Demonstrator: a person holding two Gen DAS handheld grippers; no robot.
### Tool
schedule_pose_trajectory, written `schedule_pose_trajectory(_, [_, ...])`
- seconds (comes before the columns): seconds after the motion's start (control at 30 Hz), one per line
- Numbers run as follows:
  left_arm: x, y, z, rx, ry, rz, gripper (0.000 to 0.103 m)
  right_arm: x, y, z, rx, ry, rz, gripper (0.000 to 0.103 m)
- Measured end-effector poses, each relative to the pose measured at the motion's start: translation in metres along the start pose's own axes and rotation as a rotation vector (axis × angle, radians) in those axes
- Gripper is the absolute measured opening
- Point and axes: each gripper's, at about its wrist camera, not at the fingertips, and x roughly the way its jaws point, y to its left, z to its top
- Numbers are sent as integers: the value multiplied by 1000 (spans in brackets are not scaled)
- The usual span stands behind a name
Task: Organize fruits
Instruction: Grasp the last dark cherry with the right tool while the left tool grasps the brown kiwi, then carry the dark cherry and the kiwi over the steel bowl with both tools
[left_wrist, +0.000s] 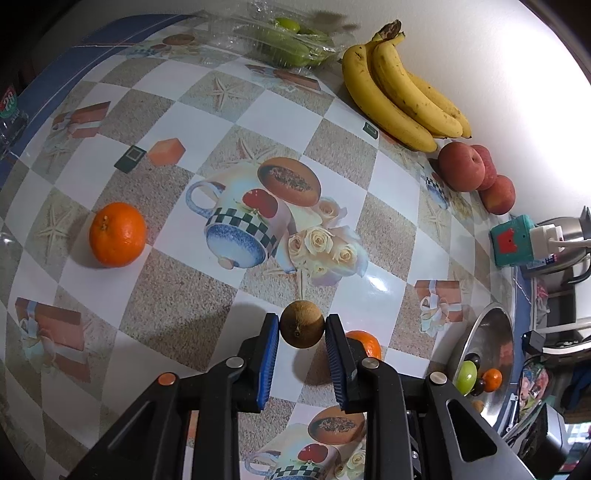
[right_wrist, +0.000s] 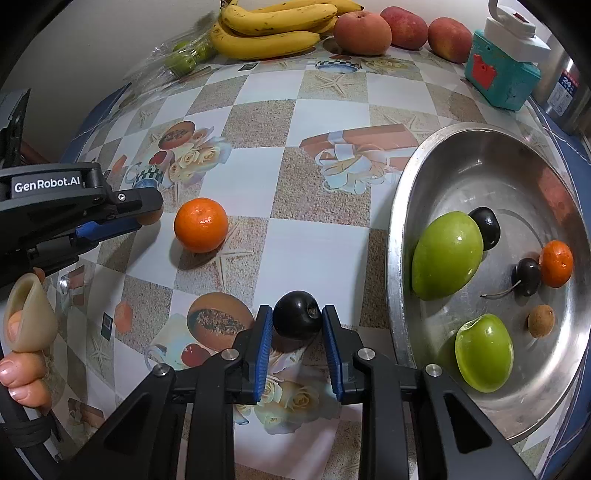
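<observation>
My left gripper (left_wrist: 302, 325) is shut on a small brown round fruit (left_wrist: 302, 324), held above the patterned tablecloth. My right gripper (right_wrist: 297, 320) is shut on a dark plum (right_wrist: 297, 319) just left of the steel tray (right_wrist: 402, 206). The tray holds two green fruits (right_wrist: 447, 260), dark cherries (right_wrist: 527, 276), a small orange (right_wrist: 556, 264) and a brown fruit (right_wrist: 541, 320). One orange (left_wrist: 117, 234) lies at the left, another (left_wrist: 365, 345) behind my left gripper's right finger; it also shows in the right wrist view (right_wrist: 200, 224). The left gripper (right_wrist: 146, 212) shows there too.
Bananas (left_wrist: 399, 92) and three red apples (left_wrist: 461, 171) line the wall. A clear pack of green fruit (left_wrist: 291, 40) lies at the far edge. A teal box with a plug (right_wrist: 502, 74) and a metal appliance (right_wrist: 565, 81) stand behind the tray.
</observation>
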Motion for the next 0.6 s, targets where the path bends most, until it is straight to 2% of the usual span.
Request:
schedule_pose_trajectory(0.37, [-17,-2,2,10,-37,-2,28,-8,-3,0,-3,-16,16,28])
schedule_pose_trajectory(0.6, [-33,-3,3,12,-80,-15,28,-27,-6,1,15,-70,35,28])
